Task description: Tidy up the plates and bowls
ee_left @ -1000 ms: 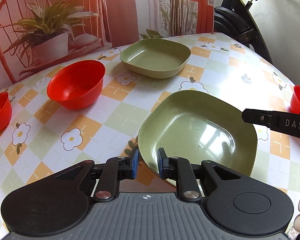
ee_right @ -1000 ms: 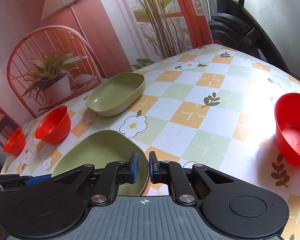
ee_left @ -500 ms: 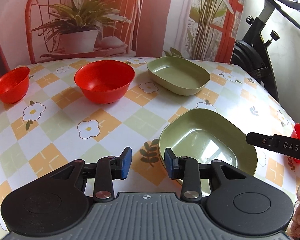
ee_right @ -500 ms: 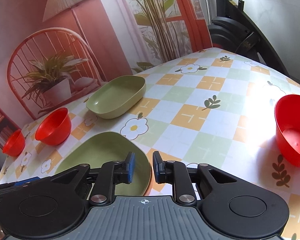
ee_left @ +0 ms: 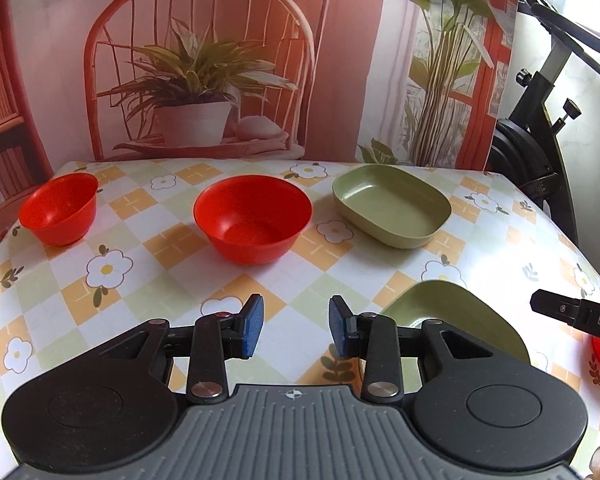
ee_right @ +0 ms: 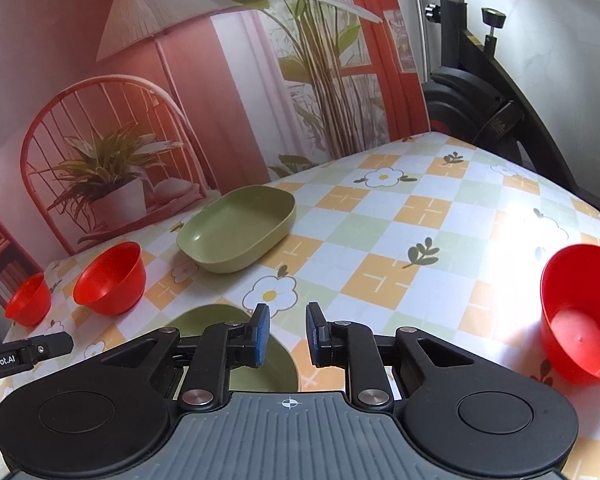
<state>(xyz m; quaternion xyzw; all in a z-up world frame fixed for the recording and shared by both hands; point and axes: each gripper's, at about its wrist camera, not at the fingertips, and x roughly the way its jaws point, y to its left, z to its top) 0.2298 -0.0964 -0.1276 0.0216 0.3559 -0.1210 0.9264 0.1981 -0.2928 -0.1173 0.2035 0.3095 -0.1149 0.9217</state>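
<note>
Left wrist | both tongs [ee_left: 296, 330] [ee_right: 287, 334] wide, empty | plates [ee_left: 394, 210], bowls [ee_left: 254, 218] scattered on bench [ee_left: 340, 280], none stacked

Open tablecloth [ee_left: 172, 280] straight ahead of the spread left gripper [ee_left: 296, 330], up to the large red bowl [ee_left: 252, 218]. Passable gaps between that bowl, the small red bowl [ee_left: 60, 208] and the far green plate [ee_left: 392, 210]. Near green plate [ee_left: 452, 308] blocking the right; another red bowl [ee_right: 580, 316] near the right edge.
</note>
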